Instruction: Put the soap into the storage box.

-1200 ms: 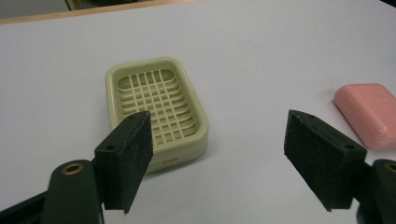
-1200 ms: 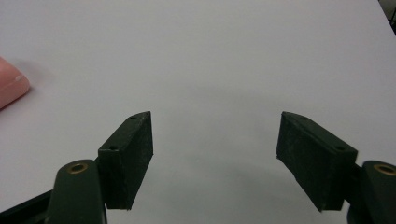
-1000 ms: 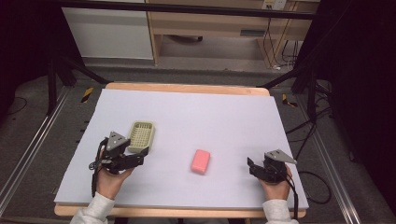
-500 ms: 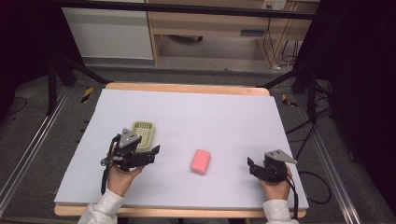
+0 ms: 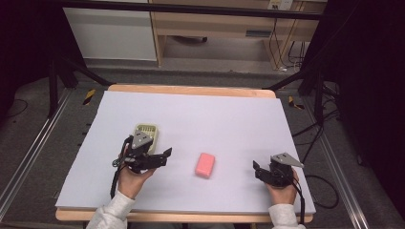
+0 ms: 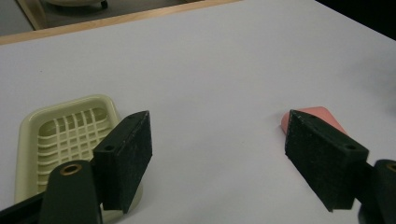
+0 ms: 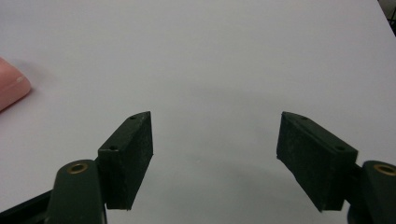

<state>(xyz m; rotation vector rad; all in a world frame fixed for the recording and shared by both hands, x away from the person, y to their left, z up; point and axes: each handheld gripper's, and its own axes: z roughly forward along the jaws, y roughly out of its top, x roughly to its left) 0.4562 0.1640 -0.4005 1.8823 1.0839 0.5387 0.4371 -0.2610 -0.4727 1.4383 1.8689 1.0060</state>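
High view had the whole white-covered table [image 5: 200,109] laid out, and the work in hand looked to be the left gripper [image 5: 162,156] going for the pink rounded bar of soap [image 5: 205,165] that lay flat near the middle of the sheet, a little toward the person's side. That gripper's jaws stood spread with nothing between them, pointing across toward the bar but well short of touching it. Just beside and behind it sat the cream plastic soap dish with a slatted grid floor [image 5: 146,131], empty. From the left gripper view the soap [image 6: 315,119] peeked out behind the far jaw while the dish [image 6: 65,140] sat behind the near one, so the line was off to one side. To my eye, doing this well meant swinging the hand until the bar sat centred between the pads, coming down low to the sheet, and closing across the bar's narrow width, since a smooth rounded bar could squirt out of a skewed pinch. The right gripper [image 5: 258,171] rested near the table's right edge, jaws likewise apart and holding nothing, well apart from the soap [image 7: 11,91]. Counting up: one soap, one dish, two grippers.
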